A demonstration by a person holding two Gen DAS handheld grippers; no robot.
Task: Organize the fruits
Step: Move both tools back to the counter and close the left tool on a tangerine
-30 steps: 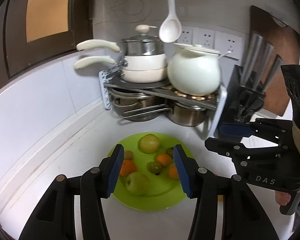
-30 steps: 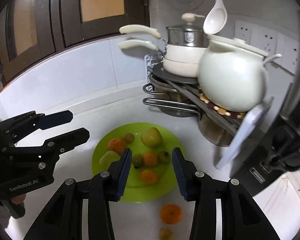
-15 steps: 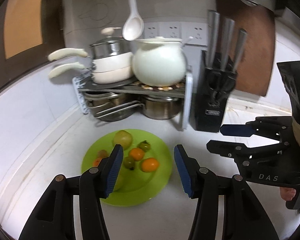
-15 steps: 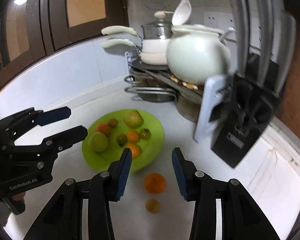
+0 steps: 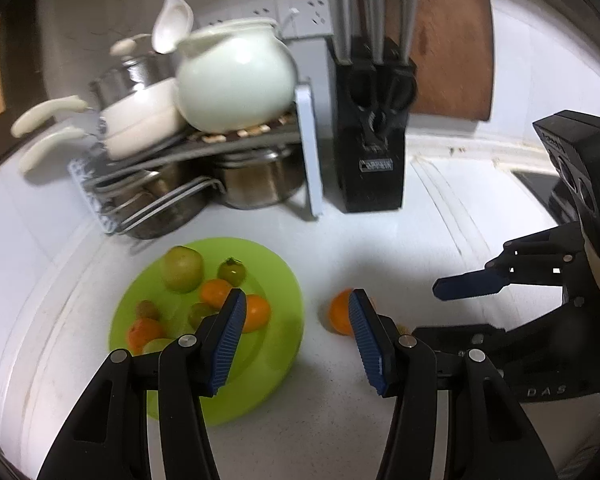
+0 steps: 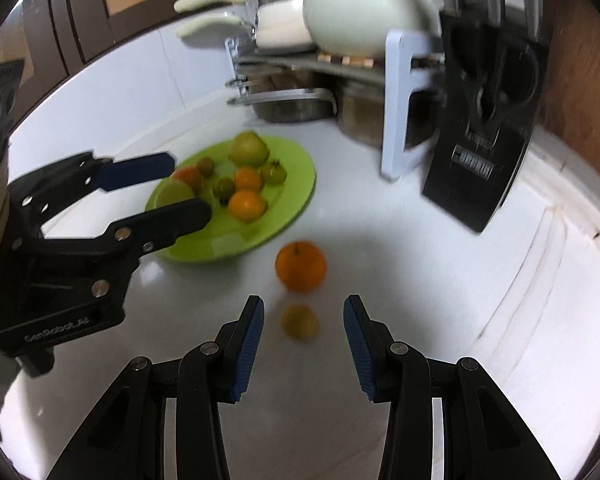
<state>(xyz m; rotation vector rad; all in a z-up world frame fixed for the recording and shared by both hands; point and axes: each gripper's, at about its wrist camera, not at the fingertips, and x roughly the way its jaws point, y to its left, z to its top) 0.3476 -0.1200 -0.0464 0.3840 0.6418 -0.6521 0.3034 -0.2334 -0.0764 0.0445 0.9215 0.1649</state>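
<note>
Orange [image 6: 300,266] beside fruit-filled plate [image 6: 260,236]

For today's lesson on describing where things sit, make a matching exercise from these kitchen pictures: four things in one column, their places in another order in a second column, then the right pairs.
Things
1. loose orange mandarin
2. large yellow-green apple
3. round white ceramic pot
4. black knife block

Places
A. on top of the metal rack
B. on the round lime-green plate
C. on the white counter, off the plate
D. on the counter, right of the rack

Pairs: 1-C, 2-B, 3-A, 4-D
</note>
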